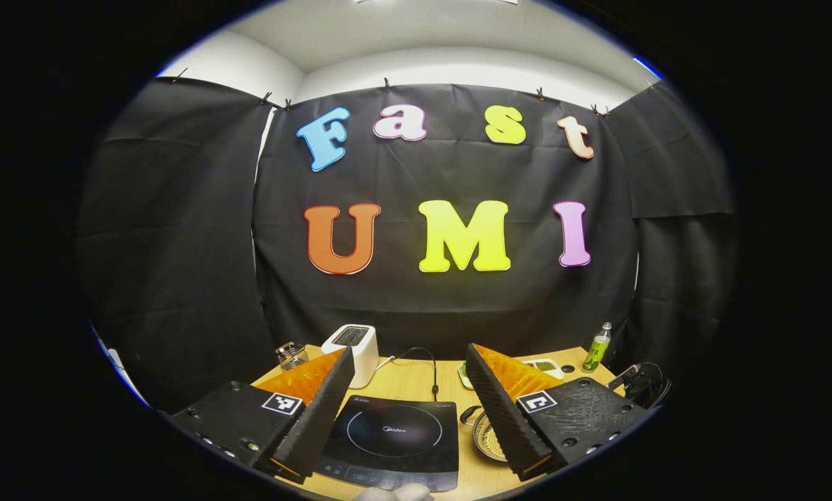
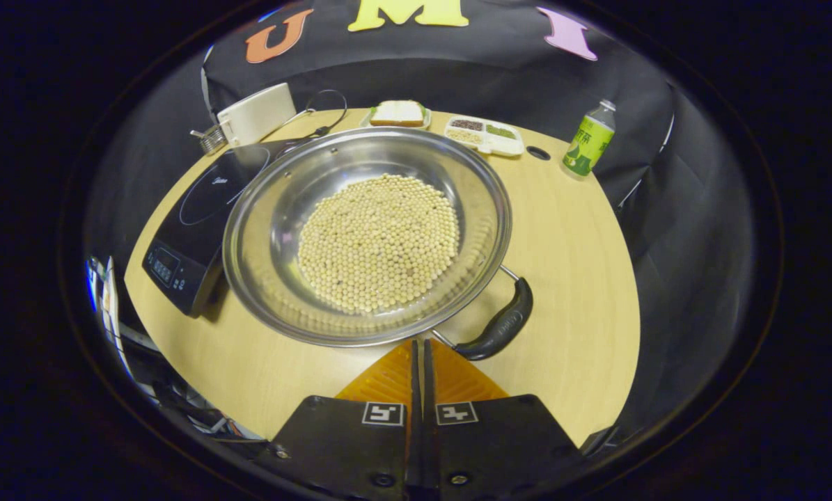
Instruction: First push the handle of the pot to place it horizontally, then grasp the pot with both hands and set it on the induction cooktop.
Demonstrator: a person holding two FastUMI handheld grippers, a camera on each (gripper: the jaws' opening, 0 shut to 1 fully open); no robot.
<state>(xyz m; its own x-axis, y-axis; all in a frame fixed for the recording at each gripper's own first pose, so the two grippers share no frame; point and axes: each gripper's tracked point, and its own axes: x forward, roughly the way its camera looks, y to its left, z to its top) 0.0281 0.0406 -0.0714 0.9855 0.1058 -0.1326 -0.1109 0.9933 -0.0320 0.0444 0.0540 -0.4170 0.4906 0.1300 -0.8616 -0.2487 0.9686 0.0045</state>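
Two tongs: my right gripper [image 2: 418, 355] is clenched empty, tips just beside the pot [image 2: 367, 233] rim, its handle [image 2: 499, 327] angled just right of them. Pot sits mid-table beside the cooktop [image 2: 200, 209]. My left gripper [image 1: 409, 403] hangs released, farther off.

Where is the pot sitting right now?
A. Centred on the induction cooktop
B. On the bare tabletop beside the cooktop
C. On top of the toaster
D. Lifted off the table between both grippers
B. In the right gripper view the pot, holding small pale beans, rests on the wooden table just right of the black induction cooktop, whose ring is uncovered; the right gripper is shut near the rim.
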